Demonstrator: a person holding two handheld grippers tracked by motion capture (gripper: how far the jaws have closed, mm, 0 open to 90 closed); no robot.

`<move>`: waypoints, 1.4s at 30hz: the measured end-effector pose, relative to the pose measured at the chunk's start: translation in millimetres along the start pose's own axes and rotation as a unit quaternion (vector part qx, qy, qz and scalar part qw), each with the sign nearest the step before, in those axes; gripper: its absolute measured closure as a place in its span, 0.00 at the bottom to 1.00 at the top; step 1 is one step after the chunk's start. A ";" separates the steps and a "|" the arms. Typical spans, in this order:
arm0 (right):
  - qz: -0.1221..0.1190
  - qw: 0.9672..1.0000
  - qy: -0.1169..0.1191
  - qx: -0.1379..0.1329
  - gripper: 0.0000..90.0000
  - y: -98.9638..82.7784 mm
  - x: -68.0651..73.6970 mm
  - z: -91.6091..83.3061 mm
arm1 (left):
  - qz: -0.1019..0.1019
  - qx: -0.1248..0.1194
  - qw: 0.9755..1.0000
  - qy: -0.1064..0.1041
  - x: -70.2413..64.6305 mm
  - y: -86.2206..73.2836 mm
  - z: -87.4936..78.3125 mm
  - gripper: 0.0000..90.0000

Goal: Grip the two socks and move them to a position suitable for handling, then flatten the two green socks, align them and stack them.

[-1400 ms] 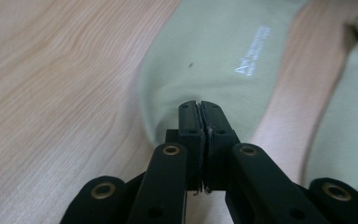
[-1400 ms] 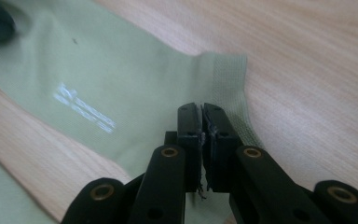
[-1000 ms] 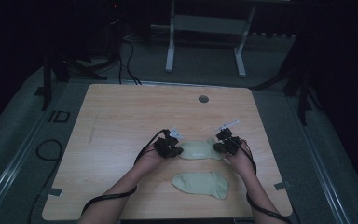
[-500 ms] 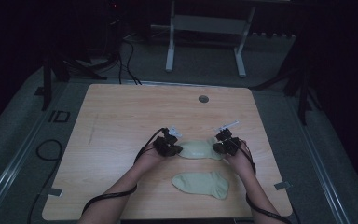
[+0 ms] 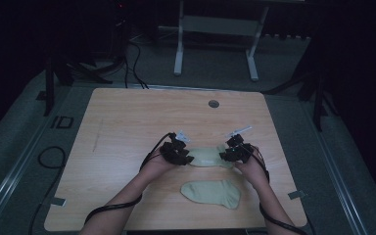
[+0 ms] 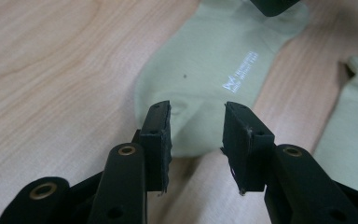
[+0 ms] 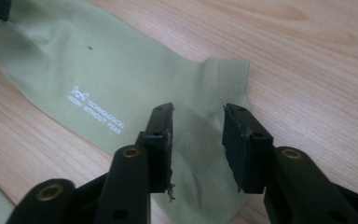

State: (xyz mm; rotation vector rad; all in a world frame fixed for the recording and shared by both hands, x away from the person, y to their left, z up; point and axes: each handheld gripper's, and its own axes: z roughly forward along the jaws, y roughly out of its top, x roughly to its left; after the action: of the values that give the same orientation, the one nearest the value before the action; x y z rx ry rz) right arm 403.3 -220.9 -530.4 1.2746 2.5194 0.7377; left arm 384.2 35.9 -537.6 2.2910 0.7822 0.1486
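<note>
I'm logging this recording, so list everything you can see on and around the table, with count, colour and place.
Socks: two, pale green. One sock lies flat between the grippers, with white print on it; the second sock lies nearer the table's front edge.
Table: one, light wood, centre of the high view.
Round grommet: one, grey, near the table's far edge.
Metal stand: one, pale grey, on the floor behind the table.
Floor cables: black, left of the table.
Left gripper: black, jaws open over one end of the sock.
Right gripper: black, jaws open over the ribbed cuff end.
Forearms: two, entering from the bottom of the high view.
</note>
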 end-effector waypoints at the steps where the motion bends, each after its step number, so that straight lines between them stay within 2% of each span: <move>1: -0.004 1.000 0.006 0.000 0.64 0.5 1.2 -2.9 | -0.001 0.000 1.000 0.001 -1.5 -0.6 -1.3 0.67; 6: -0.011 1.000 0.007 -0.007 0.56 -1.9 5.1 -12.8 | -0.010 -0.003 1.000 -0.003 -4.9 -5.7 -13.4 0.64; 12: -0.002 1.000 0.017 -0.016 0.53 -10.3 5.0 -25.5 | -0.016 0.000 1.000 0.001 -10.1 -12.8 -26.6 0.59; 15: -0.001 0.999 0.021 -0.024 0.53 -17.0 5.9 -33.2 | -0.022 -0.002 1.000 0.002 -16.8 -17.0 -33.6 0.58; 23: -0.006 0.999 0.041 -0.029 0.55 -44.9 18.4 -55.5 | -0.011 0.009 1.000 -0.016 -41.5 -32.4 -46.4 0.54; 30: -0.010 0.998 0.053 -0.016 0.57 -76.9 33.2 -60.4 | -0.007 0.023 0.999 -0.032 -57.3 -42.7 -39.7 0.54; 32: -0.011 0.998 0.055 -0.013 0.57 -83.7 36.4 -59.9 | 0.003 0.031 0.999 -0.031 -61.1 -44.9 -35.3 0.54; 35: -0.020 0.999 0.042 -0.002 0.57 -92.2 42.6 -57.3 | 0.016 0.039 0.999 -0.027 -66.1 -47.6 -28.7 0.55; 38: -0.029 0.999 0.033 0.001 0.59 -98.8 46.8 -55.6 | 0.023 0.040 0.998 -0.031 -69.5 -50.1 -24.3 0.61; 41: -0.039 0.999 0.021 0.006 0.60 -101.7 49.3 -54.0 | 0.028 0.049 0.998 -0.027 -72.4 -51.6 -20.8 0.63; 42: -0.046 0.999 0.017 0.015 0.60 -103.3 50.9 -52.3 | 0.038 0.056 0.997 -0.021 -74.0 -52.2 -19.0 0.63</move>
State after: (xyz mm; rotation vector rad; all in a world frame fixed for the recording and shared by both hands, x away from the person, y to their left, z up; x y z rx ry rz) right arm 280.3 -249.0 -539.2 1.1563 2.6059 0.7104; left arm 292.5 34.4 -549.4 2.4233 0.6988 0.0927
